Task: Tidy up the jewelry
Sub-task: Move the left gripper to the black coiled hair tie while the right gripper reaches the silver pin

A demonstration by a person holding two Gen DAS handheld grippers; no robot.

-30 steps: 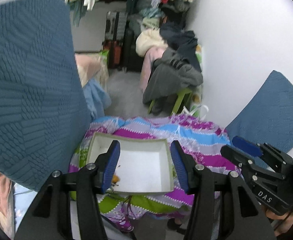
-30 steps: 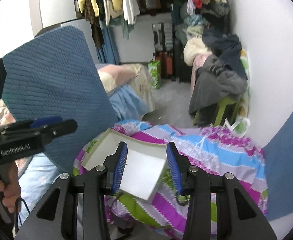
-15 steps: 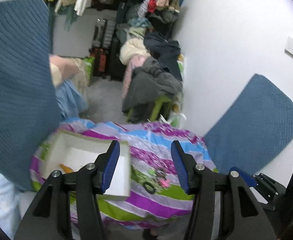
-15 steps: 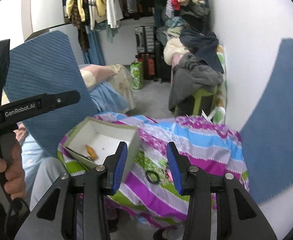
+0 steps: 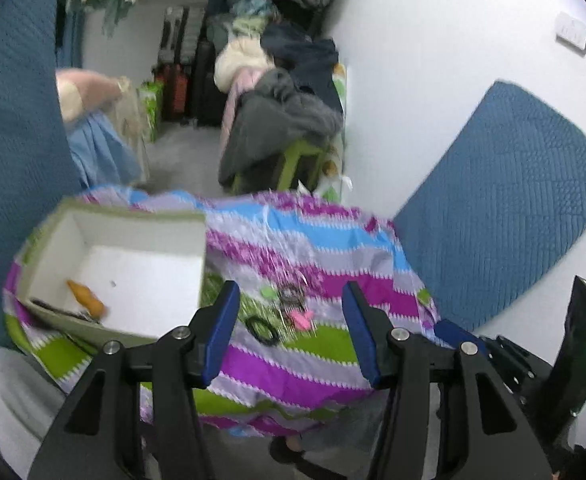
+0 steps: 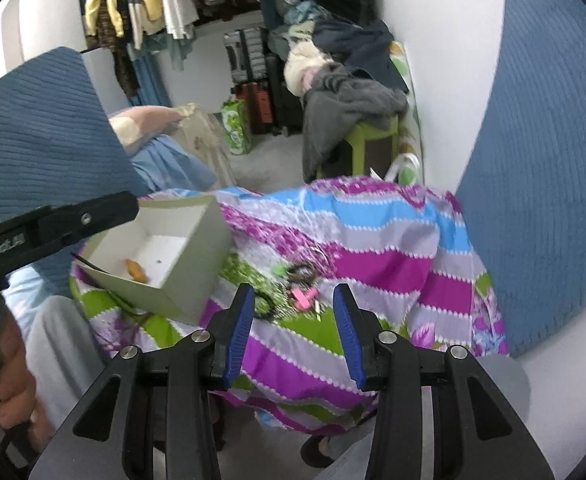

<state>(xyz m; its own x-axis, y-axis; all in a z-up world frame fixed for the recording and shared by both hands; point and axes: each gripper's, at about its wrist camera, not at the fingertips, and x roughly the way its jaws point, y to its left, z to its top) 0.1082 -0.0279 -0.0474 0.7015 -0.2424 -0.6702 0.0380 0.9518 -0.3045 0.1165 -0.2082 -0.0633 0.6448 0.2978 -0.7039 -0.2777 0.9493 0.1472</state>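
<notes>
Jewelry: a small loose cluster lay on the striped cloth (image 5: 317,364), just right of the box; a black ring-shaped band (image 5: 261,329), a pink clip-like piece (image 5: 301,317), a dark tangle of rings or chain (image 5: 289,295) and a small green piece (image 5: 267,291). Motion blur kept finer detail unreadable.
Box: an open white box (image 5: 141,236) with grey-green outer walls sat on the same cloth at its left side. An orange piece (image 5: 86,294) lay inside it, and a thin dark strip lay along the near wall, which I could not identify.
Left gripper: the left gripper (image 5: 289,332) had its blue pads apart with nothing between them, hovering above the cluster and pointing down at it.
Right gripper: the right gripper (image 6: 291,326) was likewise parted and empty, aimed at the same cluster from slightly to the right.
Surroundings: blue quilted cushions (image 5: 505,208) stood on both sides, against a white wall, with piled clothes (image 5: 281,120) beyond.
Step in hand: judged as the approach to pick up a loose piece; most of the sorting seemed undone.
Next move: it would call for lowering one gripper over a single item, probably the black band or the pink clip, and closing without catching cloth.
</notes>
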